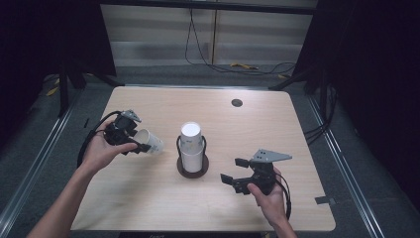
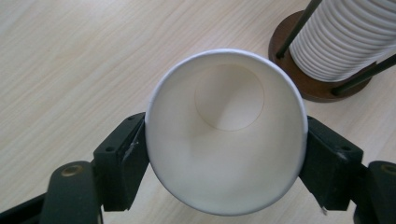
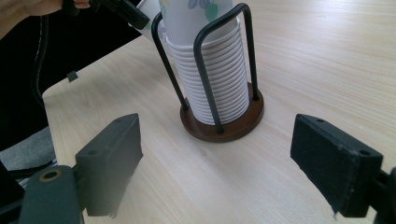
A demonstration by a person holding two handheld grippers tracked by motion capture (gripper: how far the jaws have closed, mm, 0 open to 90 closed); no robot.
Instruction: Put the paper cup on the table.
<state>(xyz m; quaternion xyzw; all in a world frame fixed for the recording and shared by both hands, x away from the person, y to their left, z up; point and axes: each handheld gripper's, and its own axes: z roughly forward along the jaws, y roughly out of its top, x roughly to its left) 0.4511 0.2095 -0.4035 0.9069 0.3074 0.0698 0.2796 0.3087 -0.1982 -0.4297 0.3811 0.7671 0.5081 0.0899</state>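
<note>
The left gripper's point(image 2: 224, 163) fingers point(image 2: 123, 163) pinch a white paper cup point(image 2: 226, 135) by its rim — held tilted over the tabletop point(image 1: 148, 198), beside the cup stack point(image 1: 192, 148) in its wire holder point(image 3: 224, 123). The right gripper point(image 3: 229, 163) gapes wide, empty, facing that holder.

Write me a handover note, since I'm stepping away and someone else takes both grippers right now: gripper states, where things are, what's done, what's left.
Left gripper: shut on a single white paper cup, held on its side above the table, left of the holder, mouth toward the gripper's camera.
Right gripper: open, empty, aimed at the holder.
The stack of white paper cups stands upside down in the black wire holder with round brown wooden base, mid light wooden table.
Done: one cup is apart from the stack.
Left: probably placing that cup, on the stack or the table; I can't tell which.
</note>
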